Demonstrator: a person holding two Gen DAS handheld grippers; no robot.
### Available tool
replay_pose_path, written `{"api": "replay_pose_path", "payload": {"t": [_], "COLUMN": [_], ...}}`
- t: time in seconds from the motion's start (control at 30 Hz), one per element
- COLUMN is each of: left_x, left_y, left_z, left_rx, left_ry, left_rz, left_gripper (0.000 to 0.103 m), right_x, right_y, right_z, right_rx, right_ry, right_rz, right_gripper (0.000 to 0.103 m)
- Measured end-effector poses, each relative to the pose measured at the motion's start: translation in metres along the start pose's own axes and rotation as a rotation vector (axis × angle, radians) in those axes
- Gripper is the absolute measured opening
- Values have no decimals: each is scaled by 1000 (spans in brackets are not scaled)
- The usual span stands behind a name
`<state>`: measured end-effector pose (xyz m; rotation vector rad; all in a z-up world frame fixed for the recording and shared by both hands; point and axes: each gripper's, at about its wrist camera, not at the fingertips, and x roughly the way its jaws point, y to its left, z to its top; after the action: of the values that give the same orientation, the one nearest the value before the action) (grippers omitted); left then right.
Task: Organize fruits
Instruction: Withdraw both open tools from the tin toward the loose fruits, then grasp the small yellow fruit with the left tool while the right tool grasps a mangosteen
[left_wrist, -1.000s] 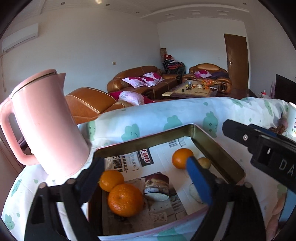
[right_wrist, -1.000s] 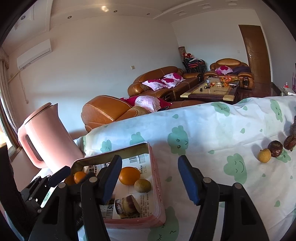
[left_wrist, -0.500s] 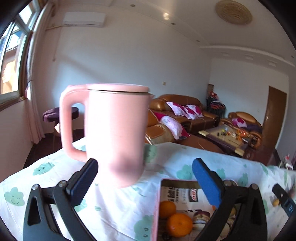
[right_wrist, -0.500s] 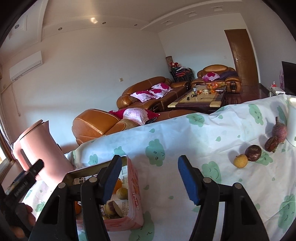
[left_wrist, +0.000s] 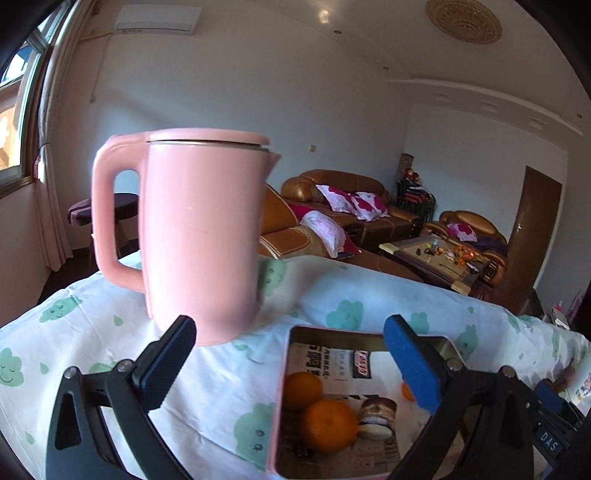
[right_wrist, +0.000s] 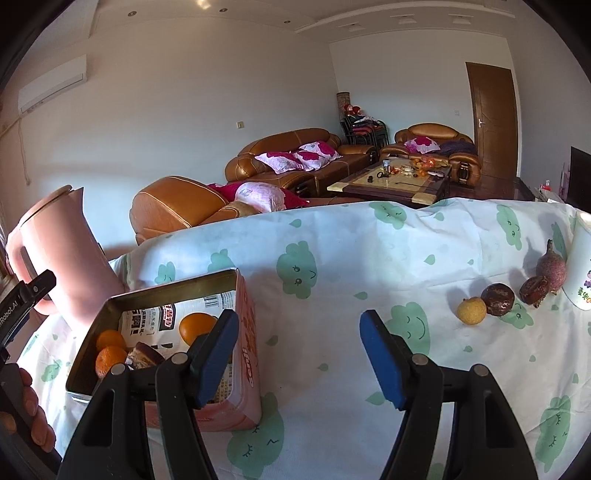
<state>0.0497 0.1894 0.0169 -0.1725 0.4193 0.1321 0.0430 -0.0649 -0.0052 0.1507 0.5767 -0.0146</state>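
Note:
A pink tin box (left_wrist: 284, 373) (right_wrist: 246, 354) lined with newspaper stands on the cloud-print tablecloth. It holds oranges (left_wrist: 328, 425) (right_wrist: 196, 325) and a cut brown fruit (left_wrist: 377, 417). My left gripper (left_wrist: 291, 365) is open and empty, raised over the box's left edge. My right gripper (right_wrist: 297, 354) is open and empty above the cloth, just right of the box. To the right lie a yellow fruit (right_wrist: 471, 311), two dark brown fruits (right_wrist: 497, 298) (right_wrist: 534, 290) and a purple fruit (right_wrist: 551, 268).
A pink kettle (left_wrist: 199, 236) (right_wrist: 62, 251) stands behind the box at the left. A white printed cup (right_wrist: 583, 262) stands at the far right next to the loose fruits. Sofas and a coffee table lie beyond the table's far edge.
My left gripper has swung left and lifted, so the kettle now fills its view. My right gripper has turned right, bringing the loose fruits closer to the centre.

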Motion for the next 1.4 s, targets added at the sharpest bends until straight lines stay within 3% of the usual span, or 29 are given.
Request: {"api": "replay_pose_path", "payload": {"t": [0.33, 0.47, 0.6, 0.67, 0.77, 0.87, 0.97, 1.13, 1.4], "left_x": [-15, -23, -29, -30, -26, -21, -19, -16, 1], "left_y": [-86, -123, -154, -171, -196, -216, -231, -242, -249], "left_z": [-42, -55, -59, -61, -65, -71, -75, -78, -76], "left_rx": [227, 327, 362, 373, 413, 427, 440, 444, 406], "left_ry": [94, 120, 158, 174, 202, 238, 250, 264, 321], "left_rz": [-205, -261, -328, -357, -362, -376, -378, -395, -397], "left_gripper": [103, 103, 102, 100, 93, 87, 84, 84, 83], "right_x": [-16, -25, -29, -29, -21, -8, 9, 35, 56], "right_y": [-56, -102, -147, -162, -172, -175, -176, -186, -185], "right_z": [-7, -5, -4, -3, 0, 6, 13, 14, 24], "right_rx": [-26, 43, 122, 136, 120, 103, 85, 118, 92], "right_ry": [37, 46, 72, 86, 117, 140, 173, 261, 281], "right_rz": [-103, -133, -148, -149, -130, -114, -112, -49, -43], "right_gripper": [69, 69, 69, 62, 50, 49, 40, 38, 39]}}
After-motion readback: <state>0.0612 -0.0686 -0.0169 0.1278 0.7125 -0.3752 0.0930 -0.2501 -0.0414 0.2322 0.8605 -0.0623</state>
